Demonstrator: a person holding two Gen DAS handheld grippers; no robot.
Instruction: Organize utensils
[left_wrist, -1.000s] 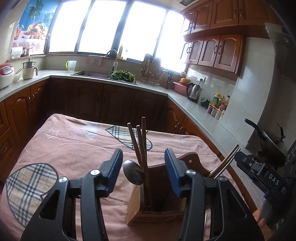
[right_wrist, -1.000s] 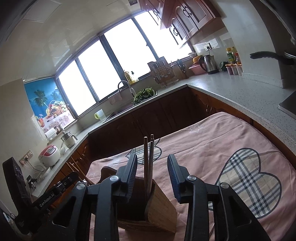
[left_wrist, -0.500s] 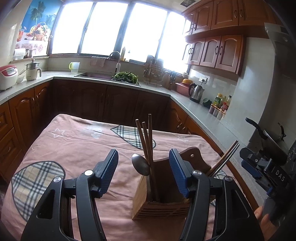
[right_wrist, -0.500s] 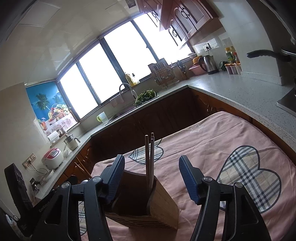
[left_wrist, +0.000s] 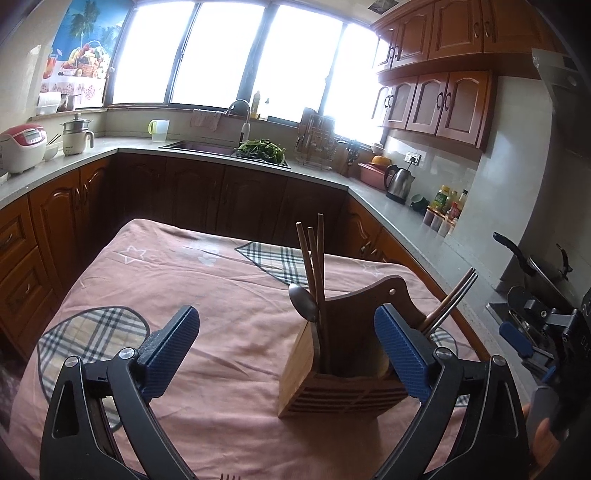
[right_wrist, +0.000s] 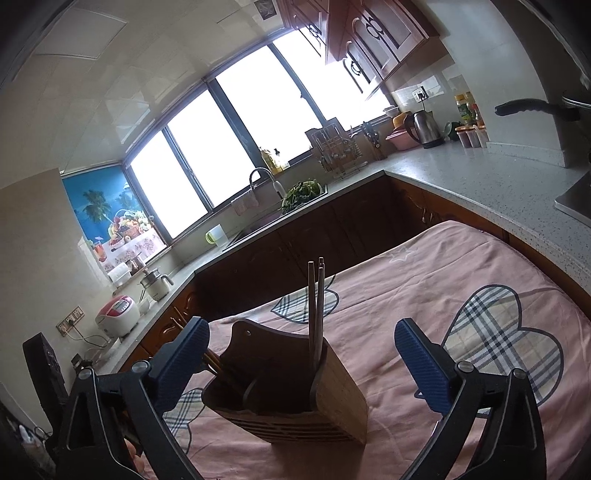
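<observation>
Both sets of jaws are spread wide with nothing between the pads, so neither the left gripper (left_wrist: 282, 354) nor the right gripper (right_wrist: 303, 360) has hold of anything. The wooden utensil holder (left_wrist: 341, 373) sits on the pink tablecloth (left_wrist: 207, 295) pretty much dead ahead of both, low in each wrist view and close in. From the left view it's off toward the right finger, nearly tucked behind that pad; from the right view it sits more centered in the gap, so I'd guess the right one is better lined up, though which is actually nearer I can't tell. Inside the holder: brown chopsticks (left_wrist: 314, 266) standing close to upright in the near corner, a metal spoon (left_wrist: 303, 301) bowl-up just beside them, and another pair of sticks (left_wrist: 448, 302) leaning out the far side at a slant. Long axes are all roughly vertical, so anything dropped in has to go down from above. Both grippers are held level-ish, pointed across the table at the holder, the right one rolled a bit. No loose utensils visible on the cloth, so it looks mostly sorted to me.
</observation>
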